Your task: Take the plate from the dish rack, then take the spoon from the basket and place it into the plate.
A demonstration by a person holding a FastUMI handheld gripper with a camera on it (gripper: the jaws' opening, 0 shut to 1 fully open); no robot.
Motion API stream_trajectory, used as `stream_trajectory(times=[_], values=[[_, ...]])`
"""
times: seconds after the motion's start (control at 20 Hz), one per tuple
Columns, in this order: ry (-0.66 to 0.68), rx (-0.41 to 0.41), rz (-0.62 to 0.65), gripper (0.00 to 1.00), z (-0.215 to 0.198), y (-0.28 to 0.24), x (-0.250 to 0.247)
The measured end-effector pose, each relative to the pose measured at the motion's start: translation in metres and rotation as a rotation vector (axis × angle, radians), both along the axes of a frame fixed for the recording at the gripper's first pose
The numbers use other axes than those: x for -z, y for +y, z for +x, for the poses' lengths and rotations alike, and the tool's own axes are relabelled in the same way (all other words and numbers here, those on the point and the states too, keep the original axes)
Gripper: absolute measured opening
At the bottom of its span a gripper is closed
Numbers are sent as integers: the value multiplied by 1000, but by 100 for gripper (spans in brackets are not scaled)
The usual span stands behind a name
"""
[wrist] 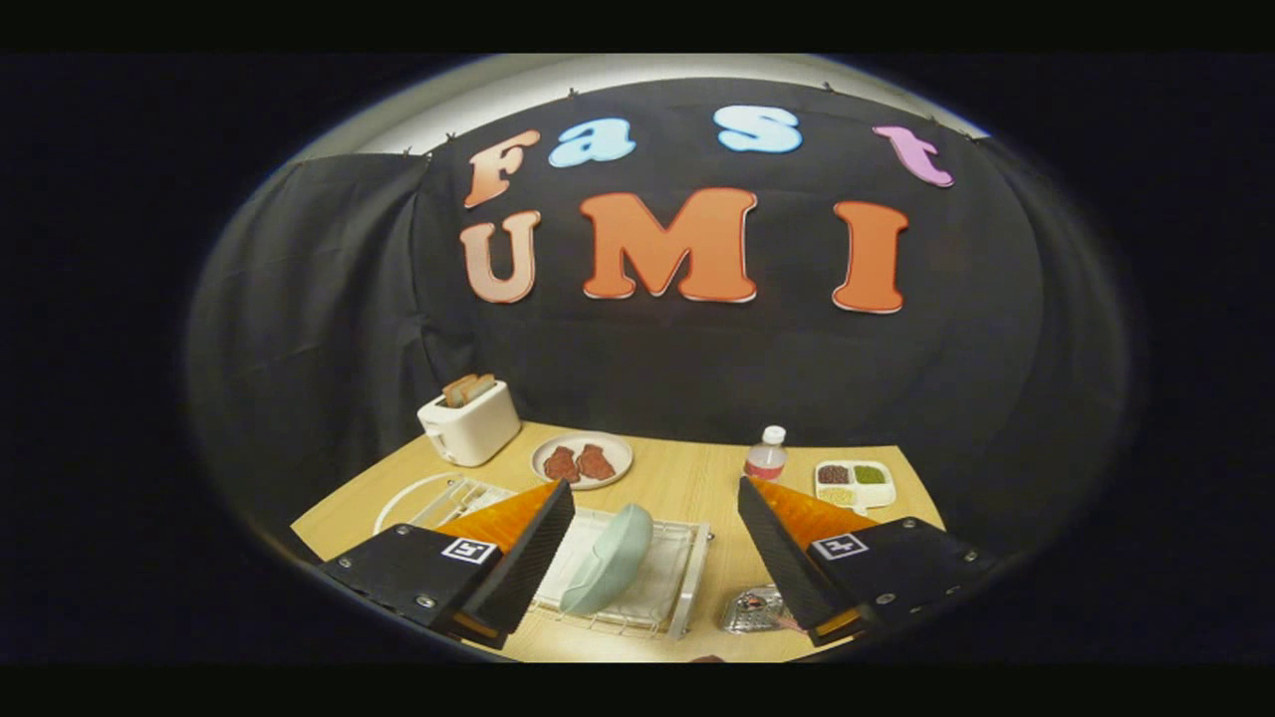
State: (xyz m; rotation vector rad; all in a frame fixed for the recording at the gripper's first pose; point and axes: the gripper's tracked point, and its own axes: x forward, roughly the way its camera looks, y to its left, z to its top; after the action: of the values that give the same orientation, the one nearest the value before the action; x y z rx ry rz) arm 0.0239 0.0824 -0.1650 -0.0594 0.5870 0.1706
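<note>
- Toaster (470, 423), one, white, stands at the far left of the wooden table (687, 478), with two slices of toast (468, 388) sticking out of its top.
- One round plate with two reddish-brown pieces (582, 460) lies just right of the toaster.
- One white wire dish rack (637, 568) sits below that; its left part is hidden behind the left finger.
- One pale green plate (608, 558) stands on edge in the rack, tilted, between the fingers and touching neither.
- The gripper (657, 518) hangs above the rack with its two fingers wide apart and nothing between the pads.
- One small bottle (766, 454) with a white cap stands beyond the right finger.
- One shiny metal basket (752, 609) is partly covered by the right finger; I cannot make out its contents.
- One white tray of four compartments (855, 483) lies at the far right.
</note>
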Motion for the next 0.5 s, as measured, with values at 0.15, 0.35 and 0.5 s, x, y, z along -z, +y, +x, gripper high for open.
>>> stream_trajectory(times=[0.15, 0.35, 0.5], values=[[165, -36, 24, 98, -6, 15, 39], [374, -63, 28, 86, -16, 25, 76], [489, -66, -38, 84, -17, 21, 98]])
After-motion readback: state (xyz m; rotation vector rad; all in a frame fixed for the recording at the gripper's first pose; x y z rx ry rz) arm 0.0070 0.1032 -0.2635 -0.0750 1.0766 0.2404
